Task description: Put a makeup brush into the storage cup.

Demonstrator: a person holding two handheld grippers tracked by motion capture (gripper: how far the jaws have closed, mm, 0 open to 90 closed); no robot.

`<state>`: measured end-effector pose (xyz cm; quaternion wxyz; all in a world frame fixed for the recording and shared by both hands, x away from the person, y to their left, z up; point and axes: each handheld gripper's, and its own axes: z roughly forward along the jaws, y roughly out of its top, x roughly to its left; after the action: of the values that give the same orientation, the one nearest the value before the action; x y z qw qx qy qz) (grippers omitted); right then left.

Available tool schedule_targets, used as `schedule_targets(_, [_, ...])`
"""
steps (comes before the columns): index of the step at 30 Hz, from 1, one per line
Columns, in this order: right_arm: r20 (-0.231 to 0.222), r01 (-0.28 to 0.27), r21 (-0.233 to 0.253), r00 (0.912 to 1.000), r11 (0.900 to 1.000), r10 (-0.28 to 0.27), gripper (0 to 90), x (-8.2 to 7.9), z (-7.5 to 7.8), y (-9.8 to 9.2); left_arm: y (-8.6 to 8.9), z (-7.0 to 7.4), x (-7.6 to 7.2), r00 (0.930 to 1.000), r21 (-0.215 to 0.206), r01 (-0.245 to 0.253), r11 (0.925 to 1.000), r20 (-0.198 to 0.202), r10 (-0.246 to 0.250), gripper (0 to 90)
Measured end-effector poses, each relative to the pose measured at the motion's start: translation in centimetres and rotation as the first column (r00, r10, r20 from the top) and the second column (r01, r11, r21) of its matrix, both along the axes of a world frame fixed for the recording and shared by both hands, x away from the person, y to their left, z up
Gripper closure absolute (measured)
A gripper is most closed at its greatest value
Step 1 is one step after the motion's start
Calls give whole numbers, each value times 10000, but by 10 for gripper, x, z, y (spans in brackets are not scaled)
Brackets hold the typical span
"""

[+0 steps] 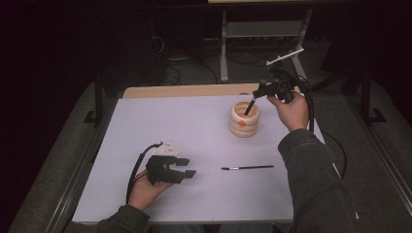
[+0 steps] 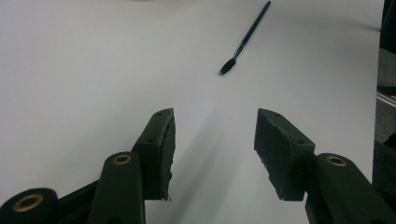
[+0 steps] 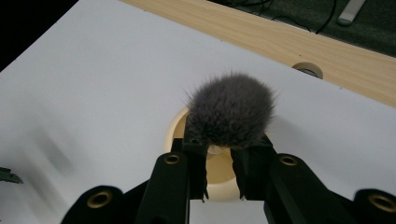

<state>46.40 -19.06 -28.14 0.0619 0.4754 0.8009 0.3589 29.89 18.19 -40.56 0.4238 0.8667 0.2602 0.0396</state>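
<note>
- Right hand-held gripper (image 1: 256, 94) held above the far right part of the desk (image 1: 145, 126), tilted down toward the wooden holder (image 1: 244, 119).
- Its jaws are closed narrow on a fluffy grey brush (image 3: 229, 109); in the right gripper view the bristle head fans out just past the jaw tips, directly over the holder's (image 3: 219, 172) round opening.
- In the high view the brush's dark handle (image 1: 250, 106) slants down into the holder's mouth; whether it touches the inside I cannot tell.
- Holder is pale, ribbed in rings, upright, with a small orange mark on its near-left side.
- Left hand-held gripper (image 1: 186, 167) rests low at the near left of the desk, jaws spread wide with nothing between them; the left gripper view shows bare white surface in the gap (image 2: 215, 154).
- A thin black brush (image 1: 247, 168) lies flat on the desk, near centre-right, well apart from both grippers; in the left gripper view it (image 2: 245, 39) lies beyond the open jaws, bristle tip toward them.
</note>
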Motion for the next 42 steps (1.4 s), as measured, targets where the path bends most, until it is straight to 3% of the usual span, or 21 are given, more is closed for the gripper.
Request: schedule_targets(42, [-236, -32, 419, 9997, 9991, 42, 749, -3, -29, 0, 0, -1, 1, 10000, 102, 13, 9999, -15, -12, 477])
